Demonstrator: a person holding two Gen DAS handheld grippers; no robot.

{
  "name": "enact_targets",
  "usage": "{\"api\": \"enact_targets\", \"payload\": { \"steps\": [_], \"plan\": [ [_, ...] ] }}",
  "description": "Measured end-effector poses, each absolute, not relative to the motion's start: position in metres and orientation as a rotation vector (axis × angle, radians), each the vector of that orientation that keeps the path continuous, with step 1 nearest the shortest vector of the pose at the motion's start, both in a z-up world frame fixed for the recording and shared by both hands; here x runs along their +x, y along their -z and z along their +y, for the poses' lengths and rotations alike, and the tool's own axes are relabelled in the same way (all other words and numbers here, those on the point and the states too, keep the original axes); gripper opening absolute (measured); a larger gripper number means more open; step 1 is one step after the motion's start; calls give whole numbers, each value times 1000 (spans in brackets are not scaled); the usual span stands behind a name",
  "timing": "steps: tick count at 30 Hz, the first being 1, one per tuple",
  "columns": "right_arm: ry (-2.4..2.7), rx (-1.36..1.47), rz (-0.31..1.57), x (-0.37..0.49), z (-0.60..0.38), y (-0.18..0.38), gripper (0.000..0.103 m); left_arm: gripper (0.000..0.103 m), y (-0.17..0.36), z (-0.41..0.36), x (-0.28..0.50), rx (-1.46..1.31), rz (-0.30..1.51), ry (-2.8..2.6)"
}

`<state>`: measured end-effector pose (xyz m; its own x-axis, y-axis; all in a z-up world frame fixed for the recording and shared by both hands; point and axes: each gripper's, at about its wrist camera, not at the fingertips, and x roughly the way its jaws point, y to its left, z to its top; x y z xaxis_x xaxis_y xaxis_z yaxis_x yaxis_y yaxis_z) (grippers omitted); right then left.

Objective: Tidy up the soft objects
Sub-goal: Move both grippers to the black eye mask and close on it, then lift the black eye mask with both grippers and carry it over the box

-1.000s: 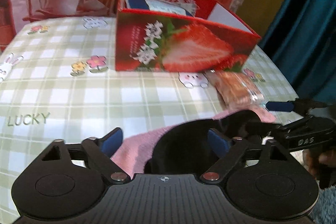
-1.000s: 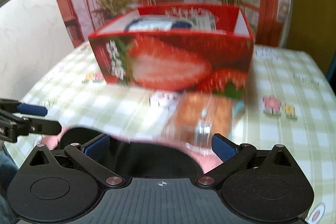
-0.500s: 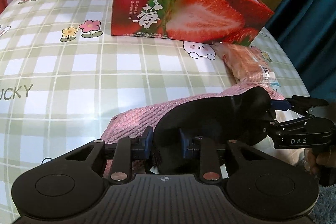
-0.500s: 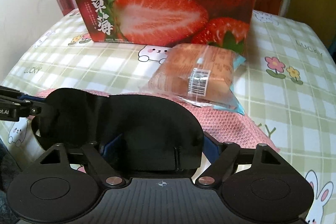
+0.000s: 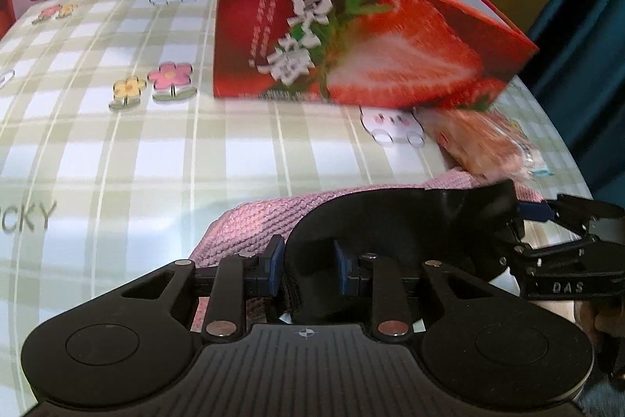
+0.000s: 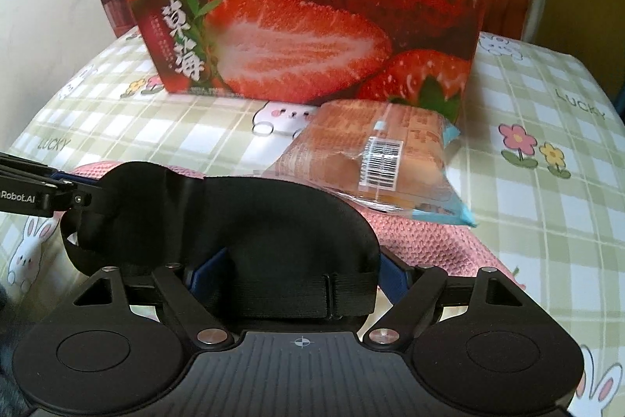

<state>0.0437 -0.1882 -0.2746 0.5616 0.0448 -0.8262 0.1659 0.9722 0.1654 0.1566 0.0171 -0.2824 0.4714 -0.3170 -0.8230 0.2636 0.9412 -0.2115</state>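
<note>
On the checked worktop (image 5: 164,159), near its front edge, a black sleep mask (image 6: 234,221) lies across a pink knitted cloth (image 5: 265,221). Both claws grip it. Left claw (image 5: 308,266): narrow, pads pinched on one end of the mask. Right claw (image 6: 297,274): set fairly wide, blue pads against the sides of the mask's other end, where the elastic strap runs across. Mask spans between the two claws, mostly clear of the cloth.

Risks, as judged:
- Left grip bunches only a small fold of padding; under tension the soft fabric could slip out.
- Pink cloth sits directly under the mask; if a pad has caught its knit, the cloth would drag along. Cannot tell from either view whether it has.
- Loose strap loop hangs at the left-claw end and could snag on a finger.
- Unequal pull between hands would twist or stretch the mask.

Surroundings: red strawberry box (image 6: 308,38) stands open-topped behind, likely the destination; something blue and white already lies inside. A wrapped bread packet (image 6: 375,163) lies between mask and box, its corner overlapping the pink cloth, so a low, straight carry would knock it. Lifting over it looks necessary.
</note>
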Motion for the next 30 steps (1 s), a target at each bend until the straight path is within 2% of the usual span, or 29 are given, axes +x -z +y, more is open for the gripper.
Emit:
{"api": "enact_targets", "payload": {
  "steps": [6,12,16,20,25,27,30],
  "plan": [
    [82,237,946,51,-191,277,77,32,286,17,159,-57,960,347],
    [93,299,910,33,-202,271,69,34,291,26,153,-107,944,345],
    [84,323,889,25,-205,267,55,34,291,23,150,-90,933,342],
    [83,295,870,23,-201,260,48,34,291,25,148,-95,930,343],
    [73,281,854,20,-200,251,25,34,291,29,148,-113,931,345],
    [55,301,853,19,-201,249,20,34,291,30,147,-118,931,345],
    [23,310,852,18,-197,248,21,34,291,29,147,-113,930,345]
  ]
}}
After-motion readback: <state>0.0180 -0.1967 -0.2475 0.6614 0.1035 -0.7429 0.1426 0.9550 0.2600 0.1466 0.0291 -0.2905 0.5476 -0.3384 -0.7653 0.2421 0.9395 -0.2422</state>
